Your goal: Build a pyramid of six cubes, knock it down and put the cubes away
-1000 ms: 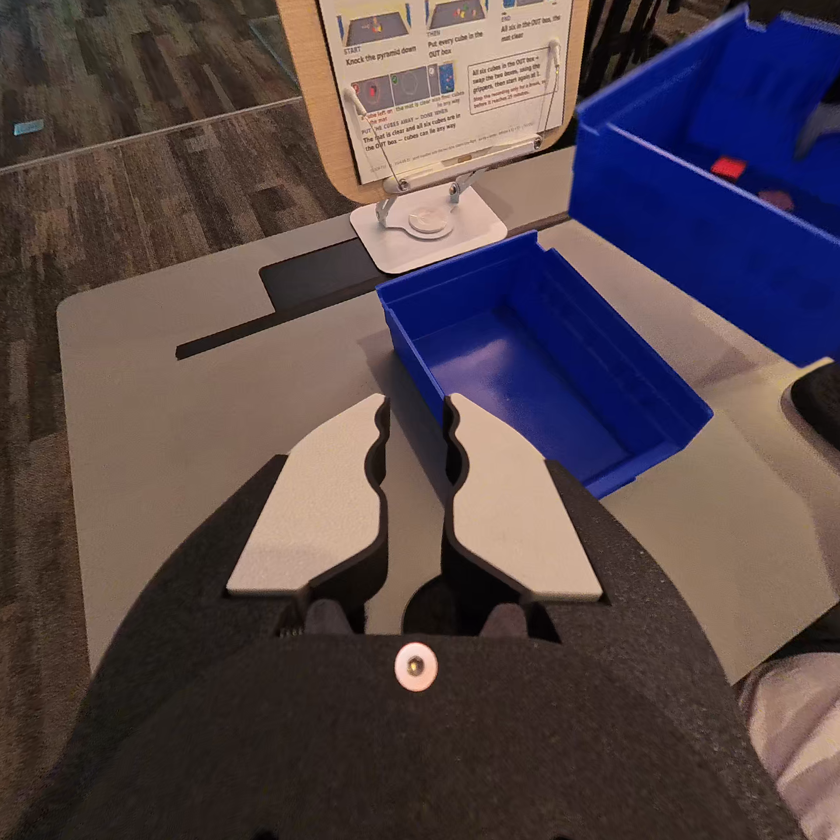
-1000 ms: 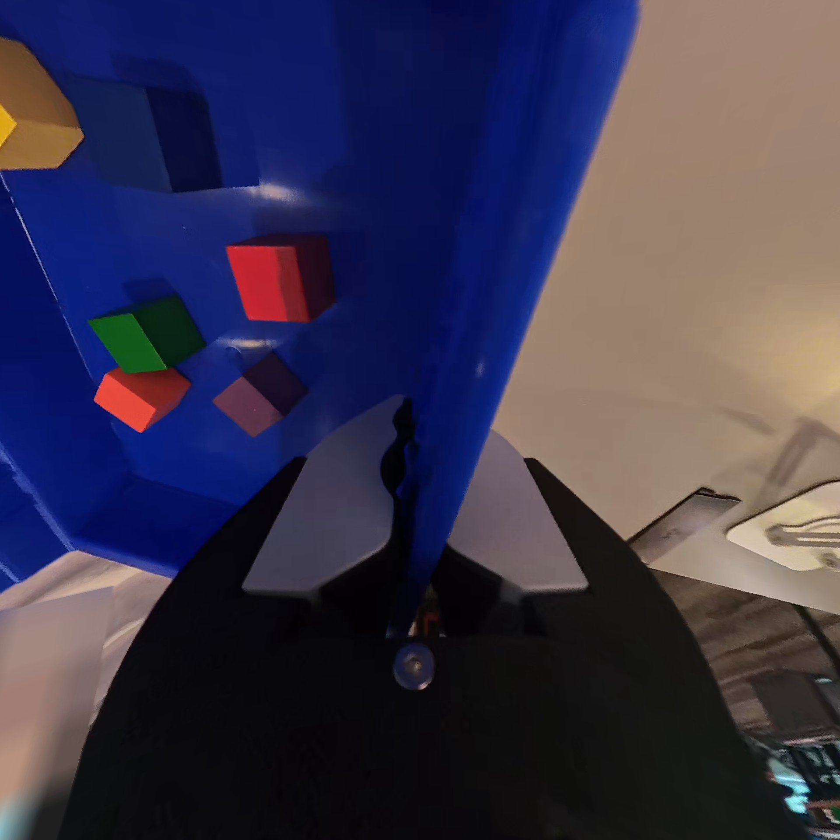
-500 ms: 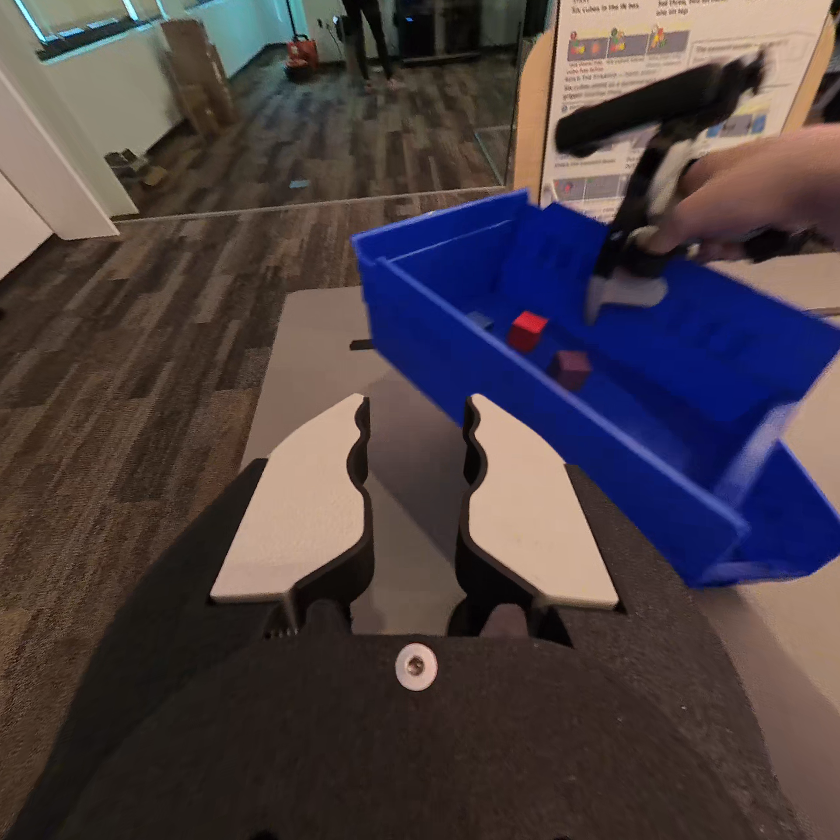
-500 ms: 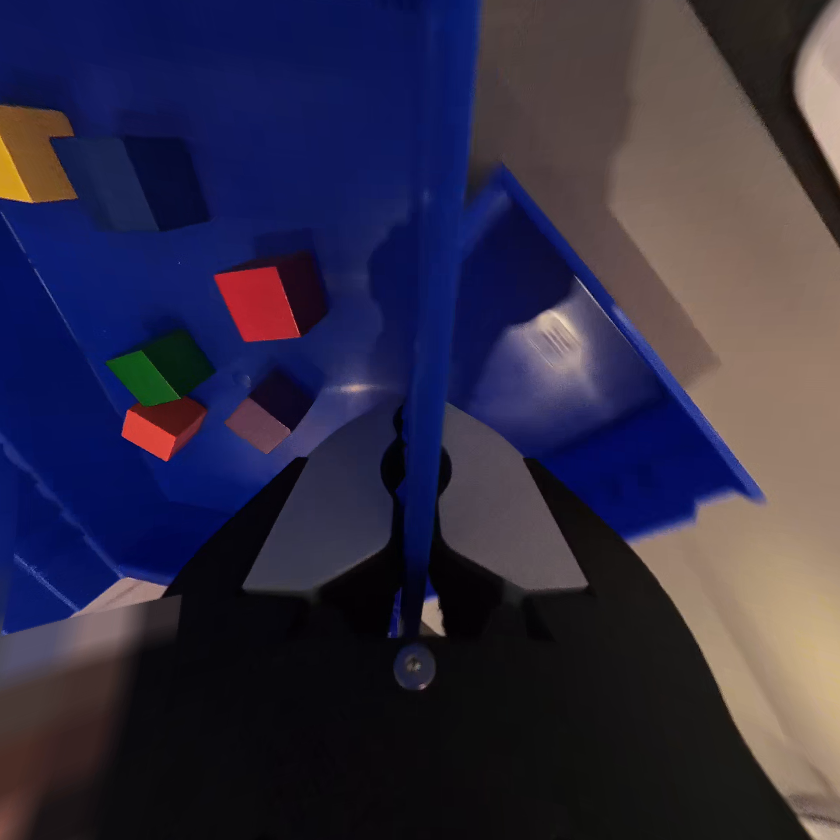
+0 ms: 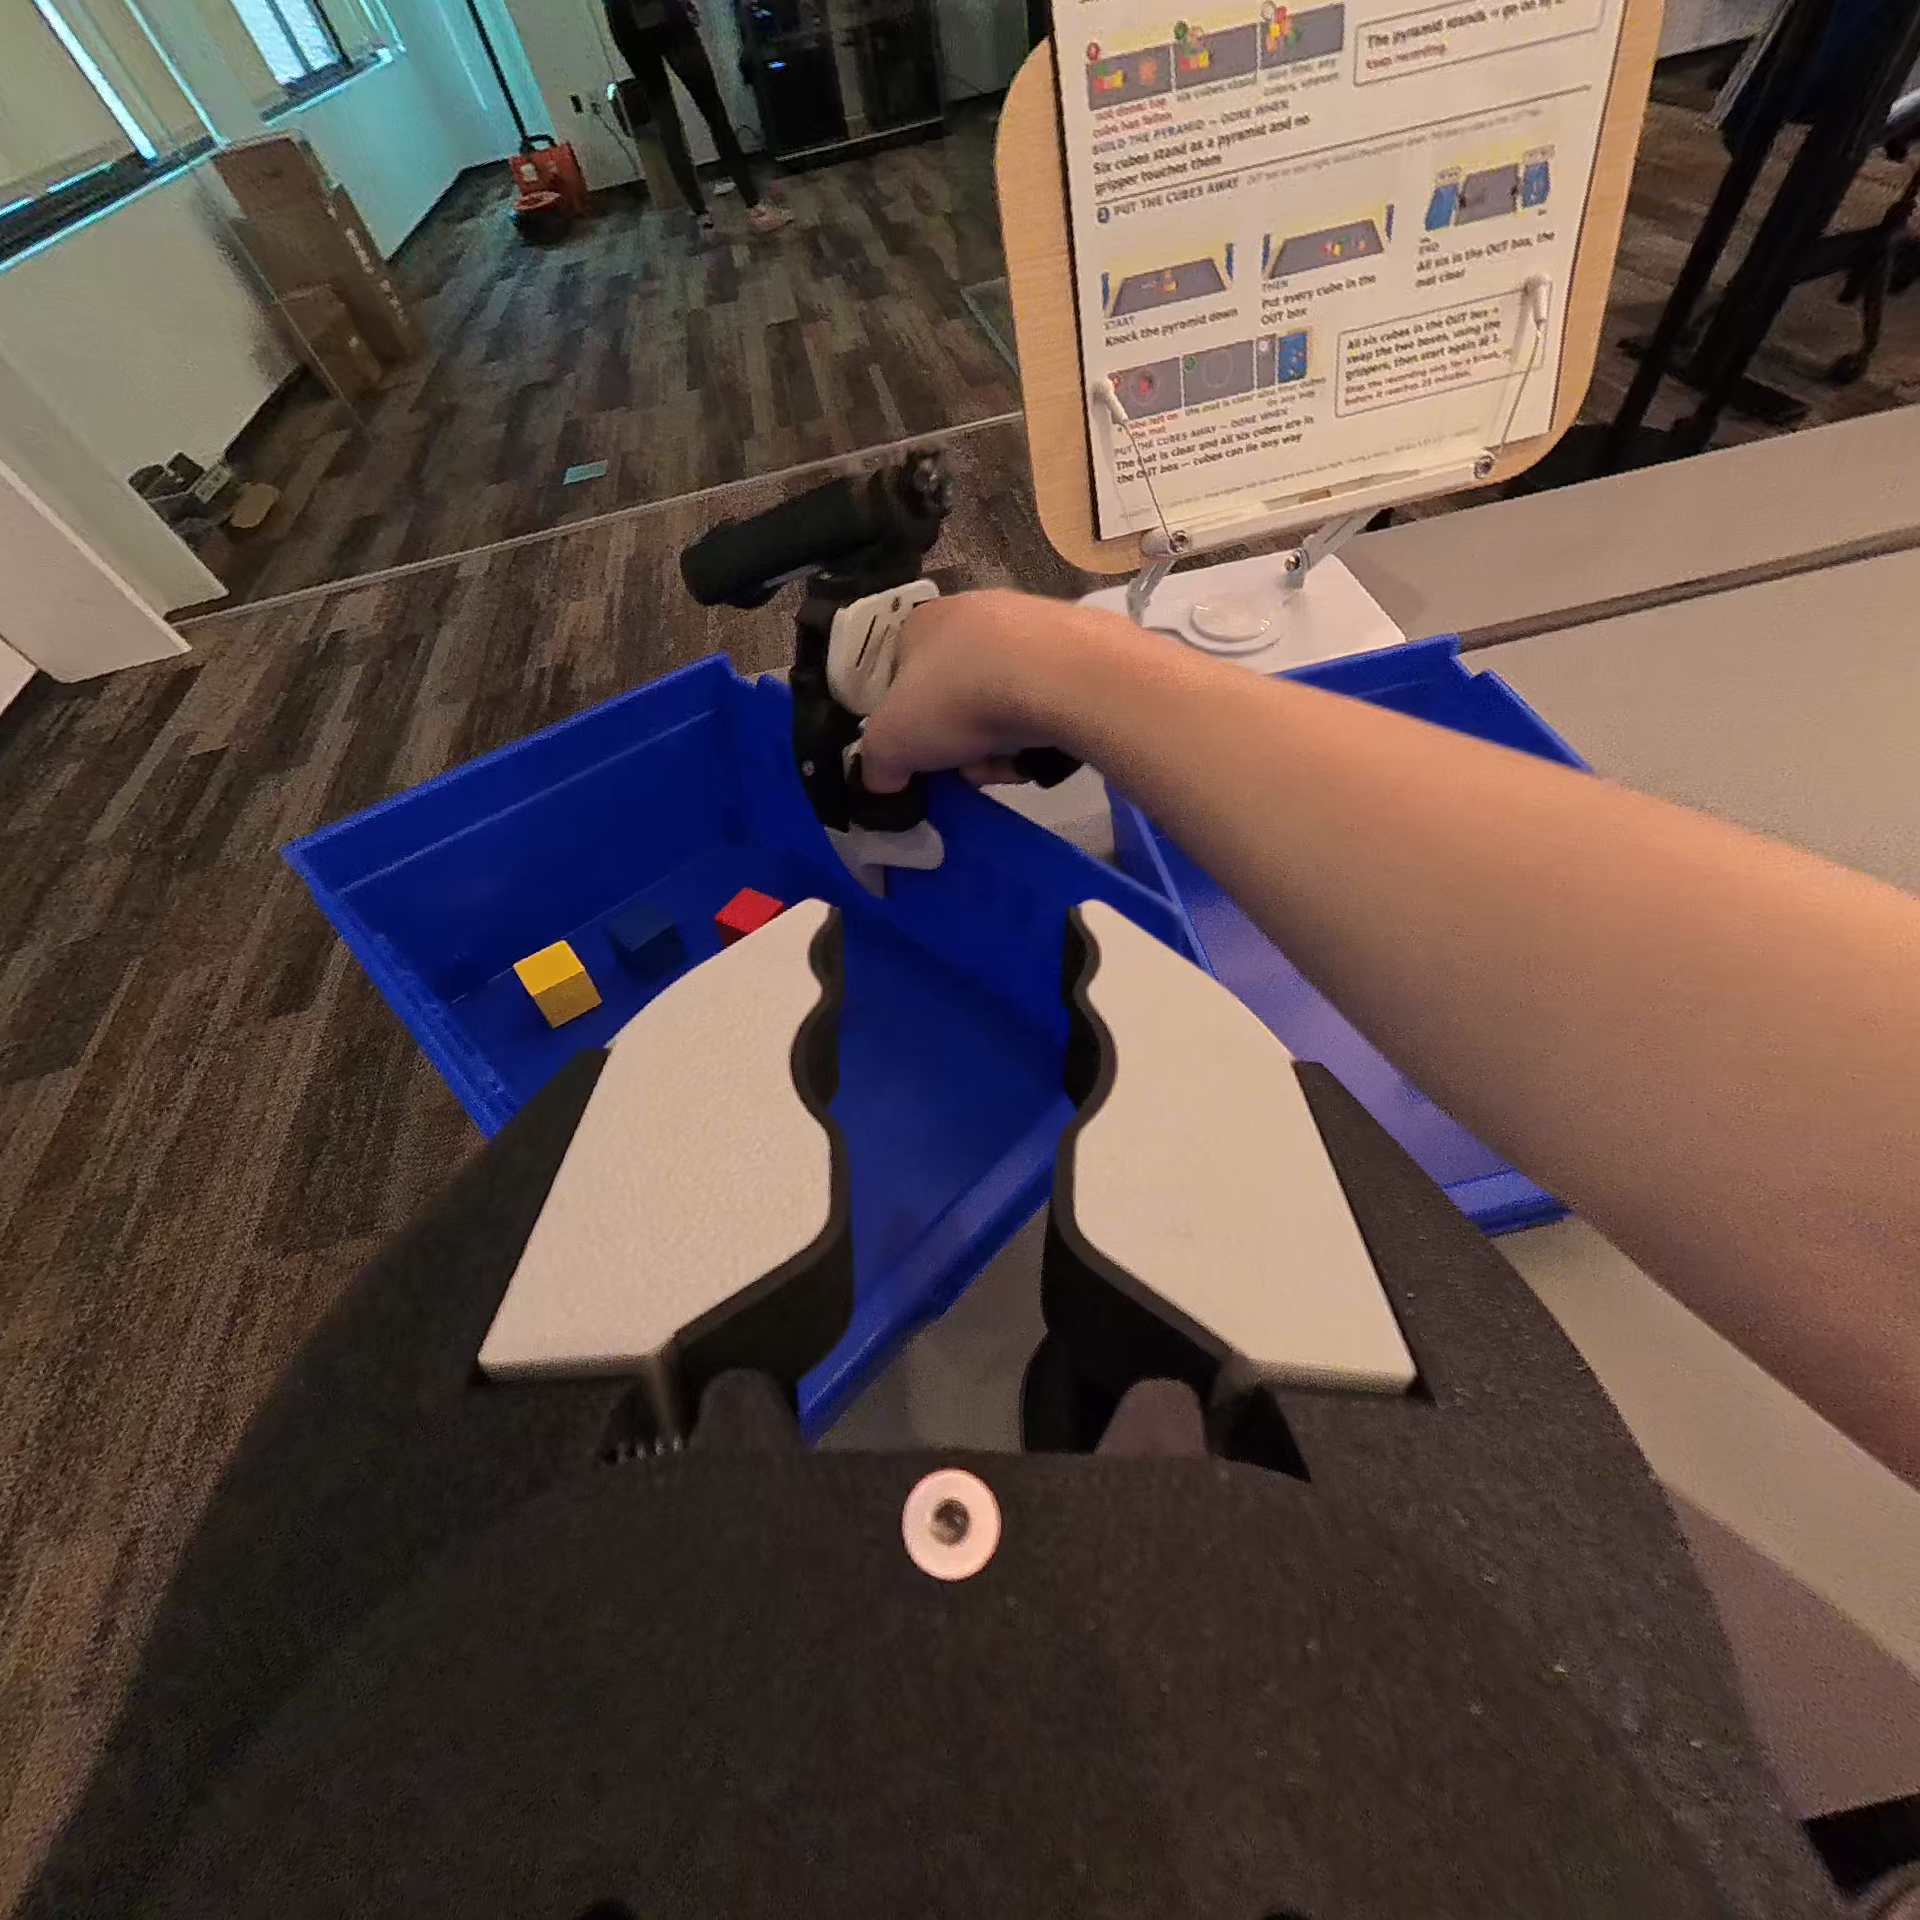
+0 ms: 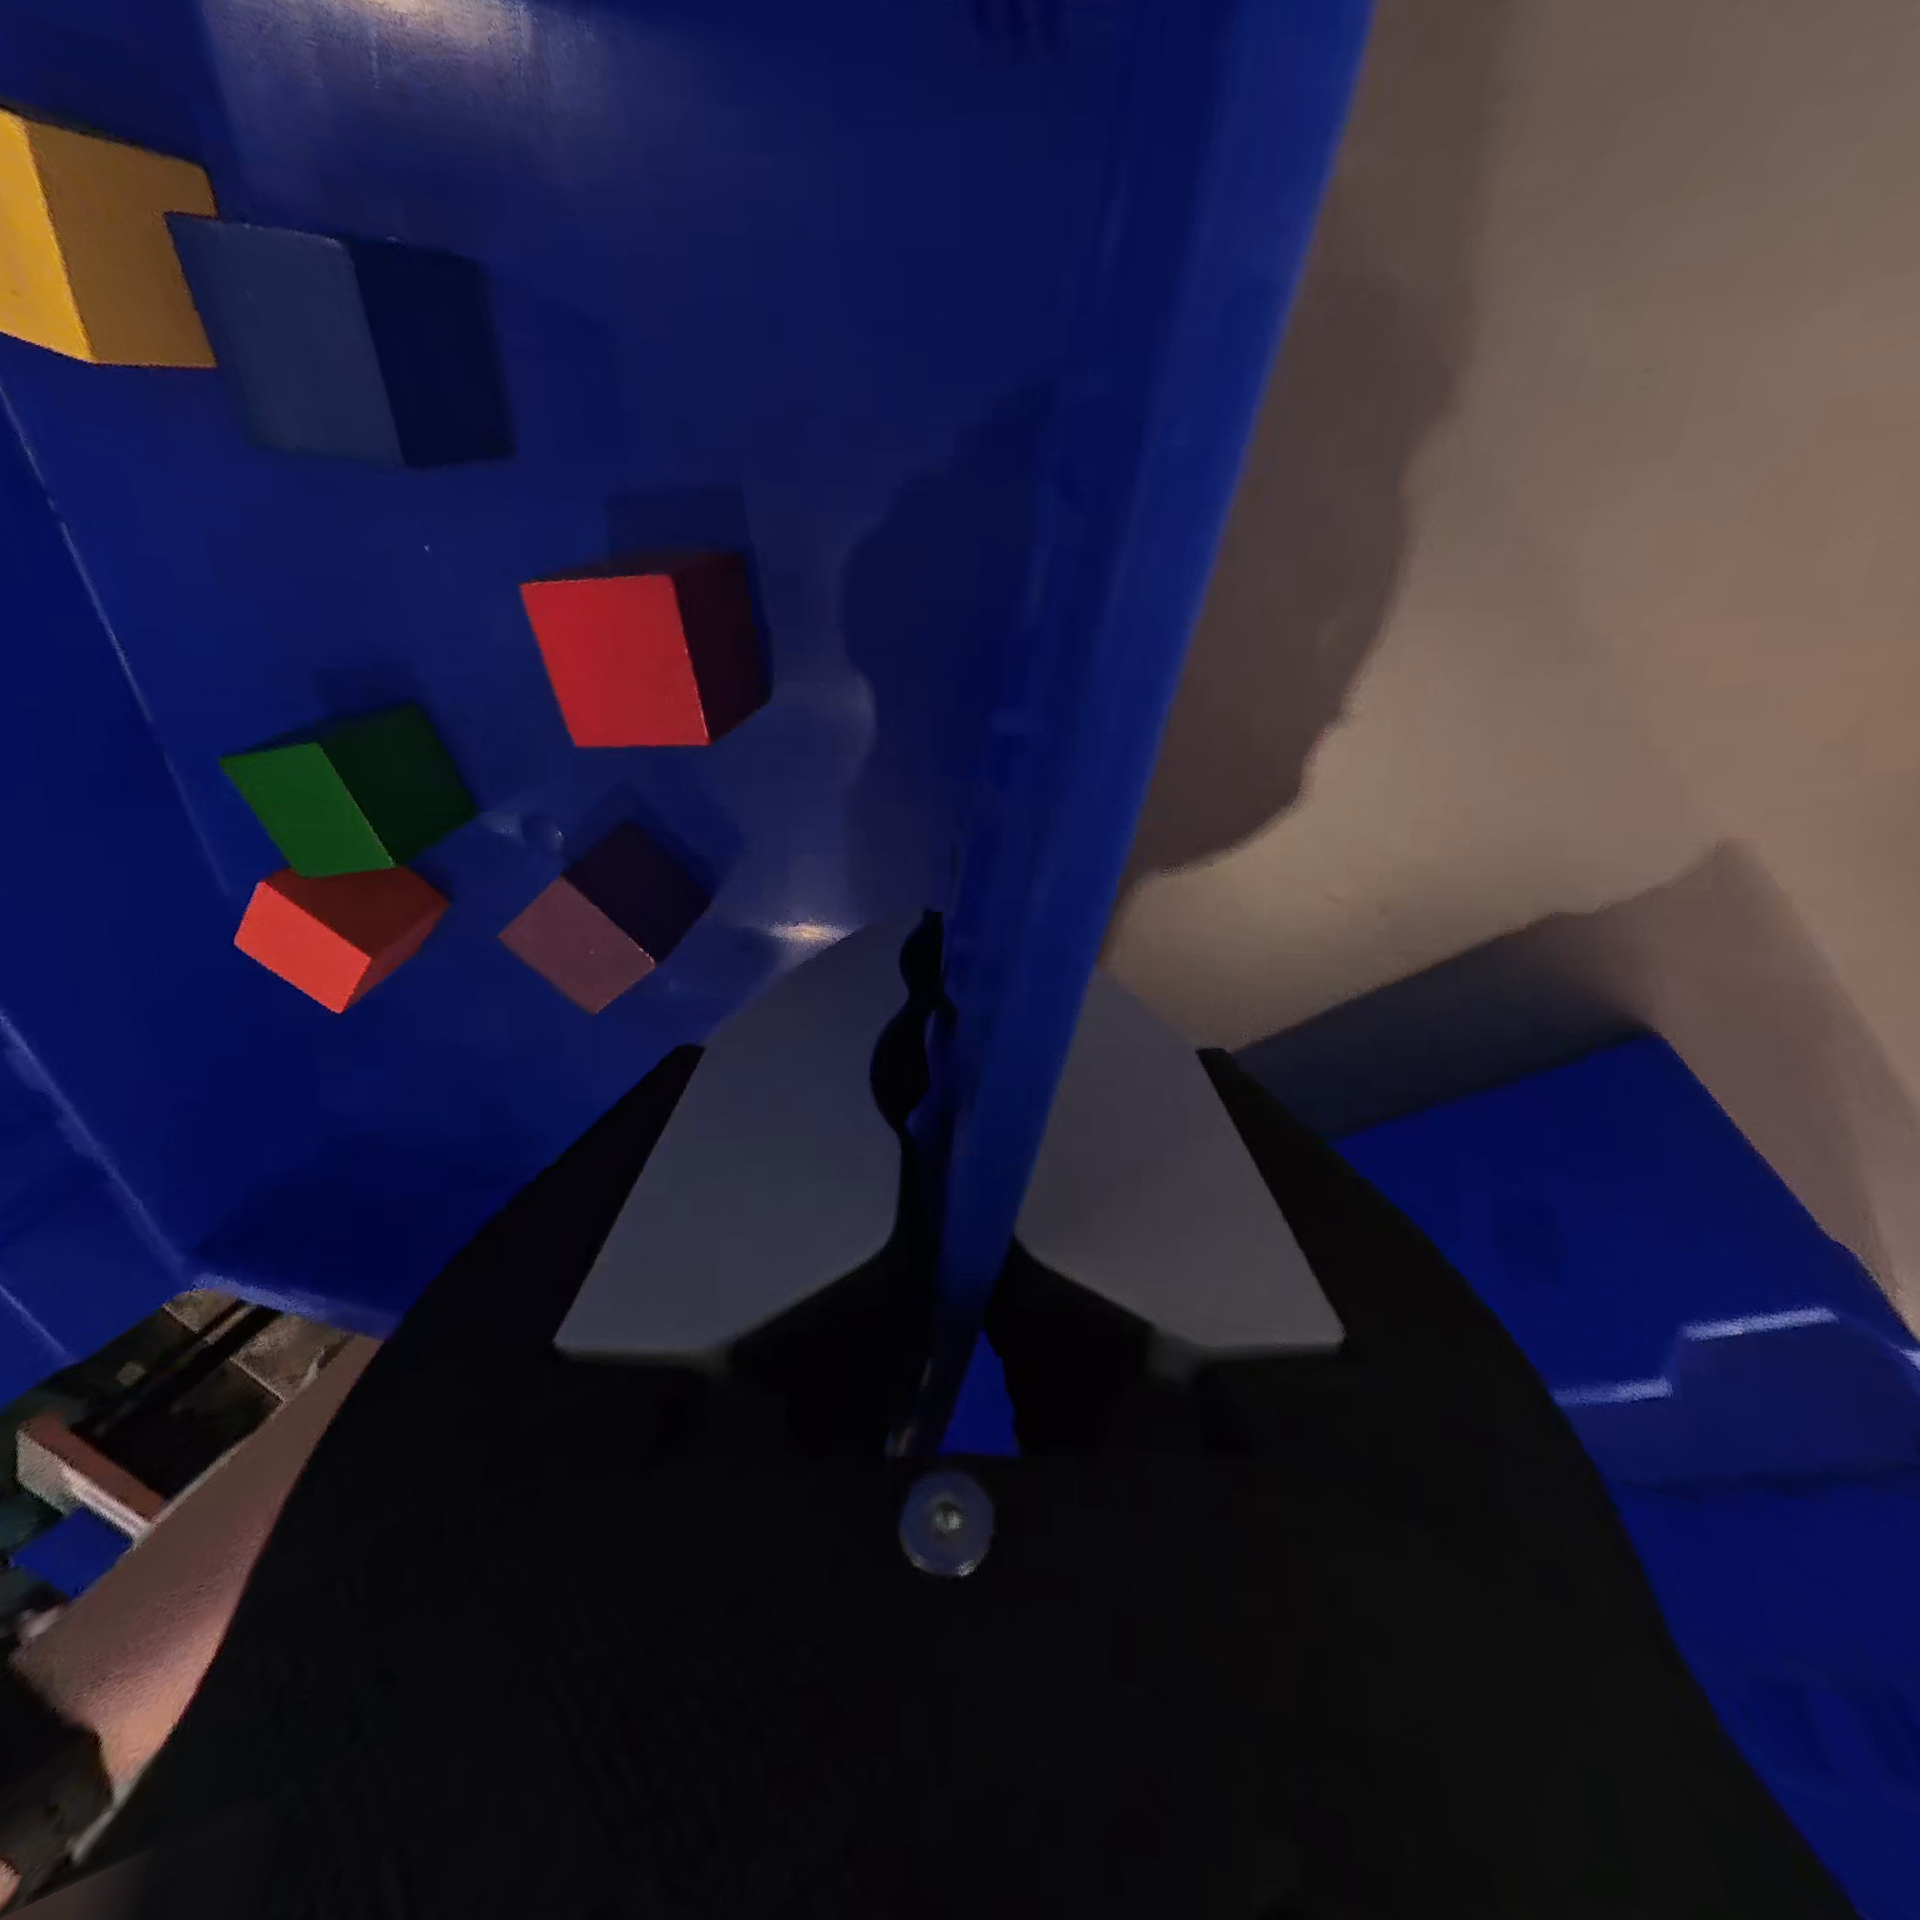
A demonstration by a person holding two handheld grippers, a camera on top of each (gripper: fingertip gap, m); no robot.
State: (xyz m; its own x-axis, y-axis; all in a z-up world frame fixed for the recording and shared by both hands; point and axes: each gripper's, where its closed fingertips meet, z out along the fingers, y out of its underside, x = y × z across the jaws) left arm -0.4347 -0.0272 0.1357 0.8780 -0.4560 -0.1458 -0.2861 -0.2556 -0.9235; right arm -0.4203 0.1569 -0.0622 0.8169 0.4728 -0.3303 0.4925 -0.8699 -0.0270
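Observation:
A blue bin (image 5: 540, 831) holds several cubes: yellow (image 5: 558, 982), blue (image 5: 644, 935) and red (image 5: 748, 914). The right wrist view shows them from above: yellow (image 6: 94, 249), blue (image 6: 343, 343), red (image 6: 634, 655), green (image 6: 343, 790), orange-red (image 6: 332, 925) and purple (image 6: 603, 925). My right gripper (image 6: 997, 956) is shut on the bin's side wall (image 6: 1039, 623). It also shows in the left wrist view (image 5: 883, 862), held by a hand. My left gripper (image 5: 951, 935) is open and empty, above the bin's near end.
A second blue bin (image 5: 1496, 707) sits just right of the first, mostly behind the forearm; it also shows in the right wrist view (image 6: 1662, 1299). An instruction board (image 5: 1320, 260) stands at the back of the grey table (image 5: 1714, 623). The floor (image 5: 208, 1143) lies beyond the table's left edge. Tip to tip, the grippers are about 25 centimetres apart.
My right gripper has carried the bin with the cubes leftward and down, to the left of the other bin. My left gripper has opened wider and now looks over this bin.

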